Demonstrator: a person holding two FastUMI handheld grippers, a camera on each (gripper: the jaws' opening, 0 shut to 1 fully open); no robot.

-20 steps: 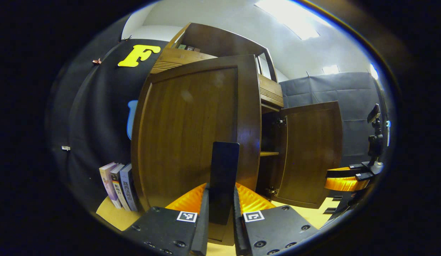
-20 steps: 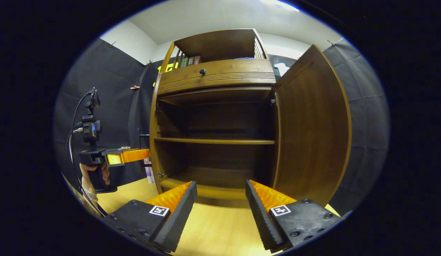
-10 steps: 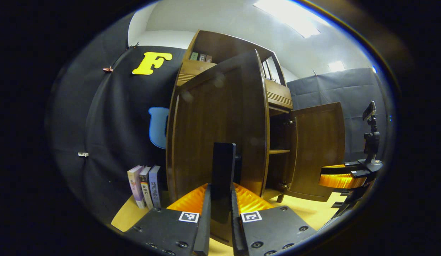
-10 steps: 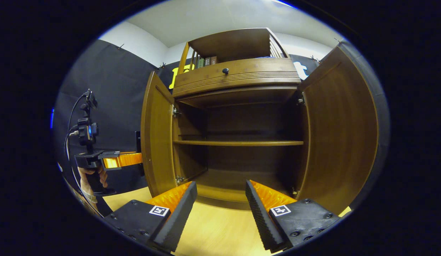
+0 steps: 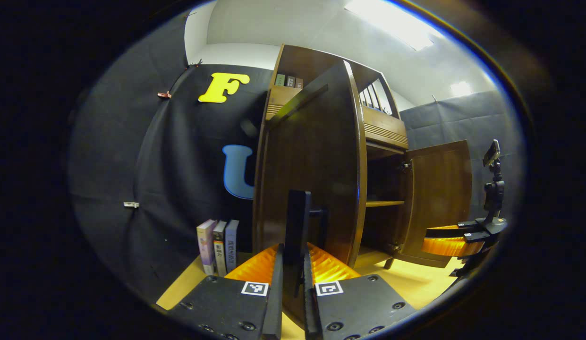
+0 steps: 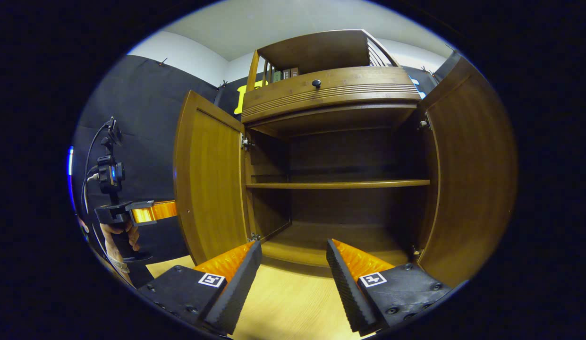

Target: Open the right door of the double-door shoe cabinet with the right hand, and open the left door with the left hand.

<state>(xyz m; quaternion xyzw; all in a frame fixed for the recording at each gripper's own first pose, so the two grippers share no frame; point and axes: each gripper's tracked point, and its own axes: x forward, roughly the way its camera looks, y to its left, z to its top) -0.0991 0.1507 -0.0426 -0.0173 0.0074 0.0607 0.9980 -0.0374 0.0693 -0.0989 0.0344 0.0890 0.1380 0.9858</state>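
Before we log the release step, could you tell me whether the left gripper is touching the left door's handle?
Touching. In the left gripper view, the left gripper has both fingers closed on the dark handle of the left door, with no gap visible on either side.

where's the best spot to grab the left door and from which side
Grip the dark upright handle near the left door's free edge, coming from its outer face. It stands off the panel as a flat bar, so the left claw can close across it.

Glossy wood shoe cabinet (image 6: 330,89)
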